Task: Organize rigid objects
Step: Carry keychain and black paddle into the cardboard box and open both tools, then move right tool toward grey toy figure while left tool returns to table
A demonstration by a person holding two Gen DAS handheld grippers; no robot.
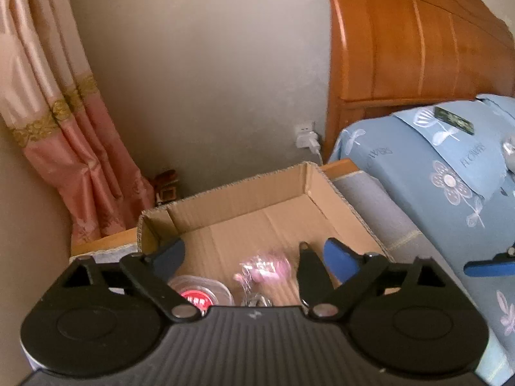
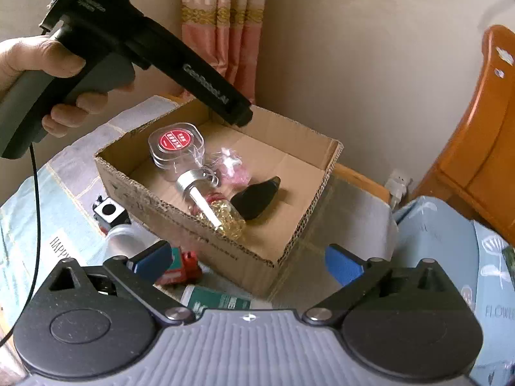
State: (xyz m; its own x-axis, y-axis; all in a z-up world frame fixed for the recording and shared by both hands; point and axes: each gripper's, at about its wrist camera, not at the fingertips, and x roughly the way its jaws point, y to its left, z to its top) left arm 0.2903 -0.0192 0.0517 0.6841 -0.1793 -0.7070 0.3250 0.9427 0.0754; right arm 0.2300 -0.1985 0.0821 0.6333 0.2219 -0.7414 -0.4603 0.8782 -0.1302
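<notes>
Both tongs are standing released, nothing between the pads: left gripper (image 1: 254,252) is hanging over the cardboard box (image 2: 225,251), right gripper (image 2: 248,257) is hovering at its near rim.

The box is already holding a red-lidded clear jar (image 2: 176,143), a gold bottle (image 2: 222,215) lying on its side, a pink wrapped piece (image 2: 233,169) and a black case (image 2: 257,197).

A red toy (image 2: 185,265), a green tube (image 2: 219,302) and a small white cube (image 2: 107,210) are still lying outside it, near-left.

Risks I'm watching:
- right gripper is sitting just beside the box corner; a careless drop in is likely to shove the light box
- the bottle is lying loose and could roll
- the left tool's body is crowding the far-left rim, so I'm expecting a clash if both go in.

Everything is resting on a soft blue floral bedspread (image 1: 450,193), uneven footing. Bedroom: wooden headboard (image 1: 402,48) far right, pink curtain (image 1: 64,122) far left, plain wall with a charger plug (image 1: 307,138).
</notes>
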